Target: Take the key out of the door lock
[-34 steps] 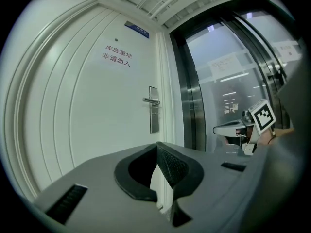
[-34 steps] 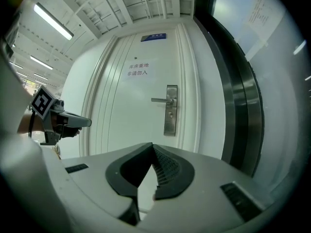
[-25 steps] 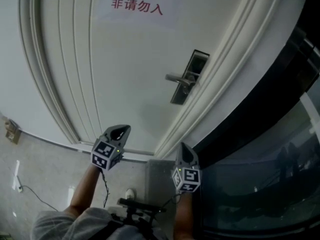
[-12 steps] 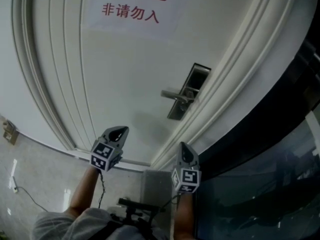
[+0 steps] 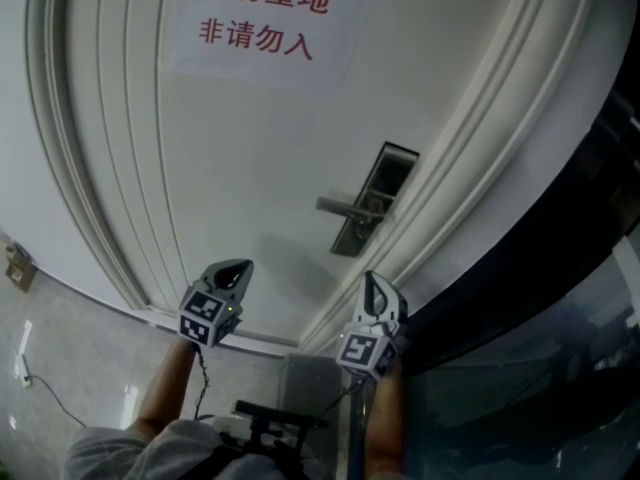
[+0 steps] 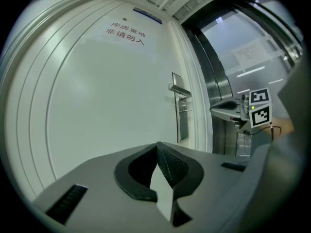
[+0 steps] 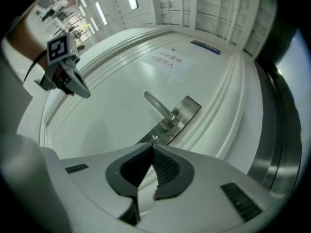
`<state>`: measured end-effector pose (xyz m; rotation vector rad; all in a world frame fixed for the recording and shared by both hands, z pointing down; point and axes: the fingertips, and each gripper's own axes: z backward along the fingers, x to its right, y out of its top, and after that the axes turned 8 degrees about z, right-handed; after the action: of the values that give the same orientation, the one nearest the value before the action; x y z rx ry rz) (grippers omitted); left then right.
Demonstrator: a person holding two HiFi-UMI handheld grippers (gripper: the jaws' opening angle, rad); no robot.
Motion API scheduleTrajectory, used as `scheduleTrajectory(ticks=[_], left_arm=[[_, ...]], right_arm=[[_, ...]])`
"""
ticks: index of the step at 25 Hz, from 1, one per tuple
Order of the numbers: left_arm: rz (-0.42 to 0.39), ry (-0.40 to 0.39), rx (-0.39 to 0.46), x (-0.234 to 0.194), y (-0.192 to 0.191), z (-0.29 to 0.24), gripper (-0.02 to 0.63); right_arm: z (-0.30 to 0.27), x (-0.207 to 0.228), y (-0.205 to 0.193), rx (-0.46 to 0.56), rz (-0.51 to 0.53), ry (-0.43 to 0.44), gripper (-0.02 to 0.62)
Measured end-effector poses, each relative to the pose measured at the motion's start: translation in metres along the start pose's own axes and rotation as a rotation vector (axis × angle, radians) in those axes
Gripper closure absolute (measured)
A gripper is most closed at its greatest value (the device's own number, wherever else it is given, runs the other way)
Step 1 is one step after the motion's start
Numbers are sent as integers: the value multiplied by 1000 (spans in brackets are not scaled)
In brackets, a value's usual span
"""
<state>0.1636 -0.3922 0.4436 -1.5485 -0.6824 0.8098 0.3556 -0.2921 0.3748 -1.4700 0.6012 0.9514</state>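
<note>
A white panelled door (image 5: pixel 250 168) bears a red-lettered sign (image 5: pixel 265 18). Dark glass (image 5: pixel 520 398) stands to its right and pale floor (image 5: pixel 70 358) lies below. The key (image 7: pixel 155 140) sits in the lock plate (image 5: pixel 372 200) under the handle (image 5: pixel 345 206). The left gripper (image 5: pixel 235 266) and right gripper (image 5: pixel 372 281) hover short of the door, jaws together, empty.

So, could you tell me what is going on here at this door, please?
A person stands facing a white door with a tool in each hand. The left tool and the right tool are both shut and empty, and both are held short of the door. The right tool points towards the lock plate, where what looks like a small key sticks out below the lever handle. Nothing touches the key yet.
</note>
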Motion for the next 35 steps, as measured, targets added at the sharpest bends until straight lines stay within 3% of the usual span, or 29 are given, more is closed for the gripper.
scheduleTrajectory(ticks=[4,8,10,12,21,35], left_arm=[[0,10,1,-2,0,-1,614],[2,27,1,-8,-1,2,614],[6,35,3,-12,0,3,614],[7,42,4,-16,1,4,614],[12,54,5,-26,1,2,614],[27,75,2,-41,1,2,614]], right_arm=[[-21,5,2,-20,278,-45,583],[-37,10,4,-24,382,-51,581],[-44,11,5,-31,403,-43,577],[-50,11,4,-39,421,-31,527],[-71,8,-2,-61,487,13,468],[-96,-2,-6,-97,554,47,465]])
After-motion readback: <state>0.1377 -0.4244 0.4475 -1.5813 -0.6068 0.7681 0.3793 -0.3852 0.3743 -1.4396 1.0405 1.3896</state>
